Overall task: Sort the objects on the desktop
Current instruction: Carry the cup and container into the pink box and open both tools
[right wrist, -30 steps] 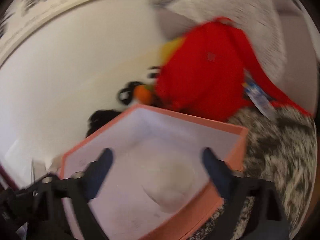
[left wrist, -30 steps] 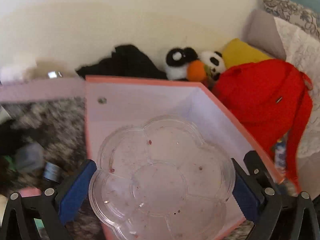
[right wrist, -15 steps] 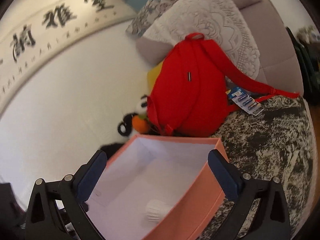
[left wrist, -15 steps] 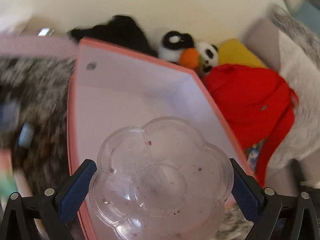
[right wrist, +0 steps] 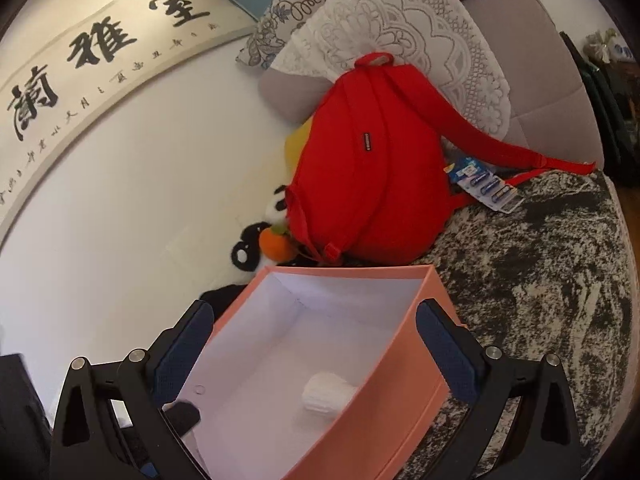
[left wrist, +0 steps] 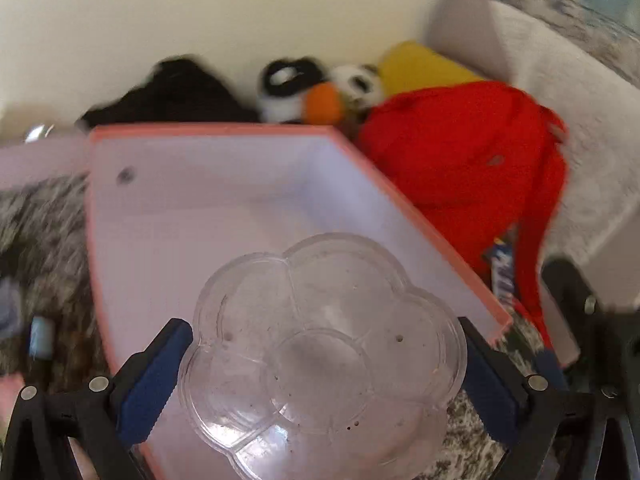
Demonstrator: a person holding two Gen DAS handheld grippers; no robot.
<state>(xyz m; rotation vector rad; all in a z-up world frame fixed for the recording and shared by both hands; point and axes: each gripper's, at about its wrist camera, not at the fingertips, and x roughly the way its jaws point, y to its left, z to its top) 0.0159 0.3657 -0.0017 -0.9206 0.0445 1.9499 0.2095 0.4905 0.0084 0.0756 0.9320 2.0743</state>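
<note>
- Left gripper (left wrist: 324,364): closed on the clear flower-shaped tray (left wrist: 322,354), one blue pad on each flank. The tray is held over the near edge of the pink box (left wrist: 224,216), whose opening lies straight ahead and below it.
- Pink box: open-topped, white inside, on the mottled table (right wrist: 540,280); its long side runs across the left gripper's line of approach. One small white ribbed object (right wrist: 326,396) already lies on its floor.
- Right gripper (right wrist: 316,344): jaws wide apart, holding nothing, poised above the box's near right corner.
- Judgement: the left gripper is the one placed for the drop.
- Change over the last second: the right gripper has pulled up and back from inside the box; the tray stays clamped above the rim.
</note>
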